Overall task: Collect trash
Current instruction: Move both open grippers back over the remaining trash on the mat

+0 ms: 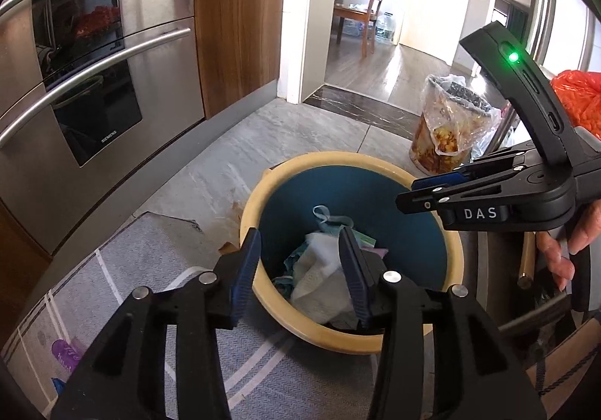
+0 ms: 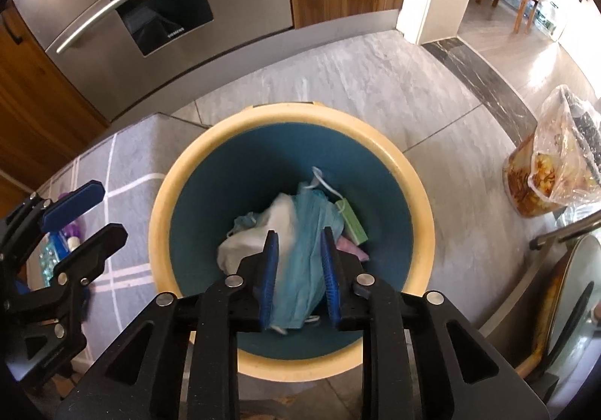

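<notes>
We look down from both grippers into a round bin (image 2: 289,112) with a cream rim and a blue inner wall, standing on grey floor tiles beside a checked grey mat (image 2: 124,172). The trash lies at the bottom of the bin: a crumpled white paper towel (image 2: 259,228), a pale blue face mask (image 2: 311,217) with a thin ear loop, and a small green packet (image 2: 351,219) against the far side of the pile. The left gripper (image 1: 302,270) hangs over the near rim of the bin with its jaws moderately apart and nothing between its blue pads (image 1: 246,270); the paper towel seen between them lies far below. The right gripper (image 2: 298,270) points steeply down over the middle of the bin, its jaws narrowly apart. The mask appears in the gap, yet we cannot tell whether the pads (image 2: 268,277) touch it; we judge it free or falling. We judge all 3 pieces light, soft and limp, unlikely to slip or break, but apt to sag and trail from a grip. Any raised fold or bunched edge would serve as a hold; the ear loop is too thin to trust. Beyond the bin stands a second, smaller bin (image 1: 450,127) lined with a clear bag (image 1: 443,97), and a purple bottle (image 2: 71,236) lies on the mat.
</notes>
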A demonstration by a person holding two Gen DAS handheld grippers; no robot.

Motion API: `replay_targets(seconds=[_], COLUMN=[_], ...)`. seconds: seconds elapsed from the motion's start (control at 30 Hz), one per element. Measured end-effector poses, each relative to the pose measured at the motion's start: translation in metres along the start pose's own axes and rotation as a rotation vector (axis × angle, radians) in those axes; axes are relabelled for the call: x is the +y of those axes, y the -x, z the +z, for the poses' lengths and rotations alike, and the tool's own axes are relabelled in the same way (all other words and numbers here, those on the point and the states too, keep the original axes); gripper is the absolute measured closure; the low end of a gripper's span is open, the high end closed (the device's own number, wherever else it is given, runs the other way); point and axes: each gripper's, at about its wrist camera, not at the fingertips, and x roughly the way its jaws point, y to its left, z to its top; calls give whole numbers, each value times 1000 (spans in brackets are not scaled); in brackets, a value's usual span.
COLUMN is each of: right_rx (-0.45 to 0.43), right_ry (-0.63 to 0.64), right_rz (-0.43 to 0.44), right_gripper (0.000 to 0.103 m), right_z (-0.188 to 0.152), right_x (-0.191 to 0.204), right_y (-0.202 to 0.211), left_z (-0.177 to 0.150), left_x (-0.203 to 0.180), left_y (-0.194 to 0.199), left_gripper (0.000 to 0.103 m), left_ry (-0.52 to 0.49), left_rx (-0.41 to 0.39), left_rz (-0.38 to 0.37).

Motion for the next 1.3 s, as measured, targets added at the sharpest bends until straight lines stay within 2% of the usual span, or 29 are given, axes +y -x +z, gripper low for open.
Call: replay_targets(seconds=[0.1, 0.17, 0.23, 0.3, 0.37, 0.5, 0.7, 0.77, 0.87, 1.1, 1.3], right_rx=[-24, -45, -87, -136, -183, -271, -446, -535, -619, -675, -666], right_ry=[-17, -26, -29, -27, -16, 15, 66, 88, 110, 171, 225], right_rz=[9, 29, 48, 69, 98, 144, 146, 124, 96, 117, 138], right_gripper=[62, 54, 35, 27, 24, 13, 8, 5, 5, 5, 5], right_z=[3, 5, 9, 13, 16, 20, 22, 20, 19, 17, 17], right_x=[1, 3, 7, 13, 20, 34, 54, 63, 77, 110, 146], right_y=[5, 10, 18, 29, 38, 56, 89, 103, 118, 134, 137], left_z=[-1, -2, -3, -4, -6, -7, -3, -2, 0, -8, -29], left_x=[4, 8, 13, 18, 24, 39, 54, 57, 63, 85, 118], left_y=[4, 11, 19, 27, 39, 65, 105, 118, 138, 180, 224], left_gripper=[54, 47, 43, 36, 23, 17, 14, 14, 13, 13, 9], left_ry=[9, 13, 22, 29, 40, 91, 112, 106, 91, 72, 117], left_rx=[1, -7, -13, -23, -42, -85, -145, -166, -184, -200, -197], left_rz=[10, 20, 25, 33, 48, 79, 121, 133, 165, 233, 300])
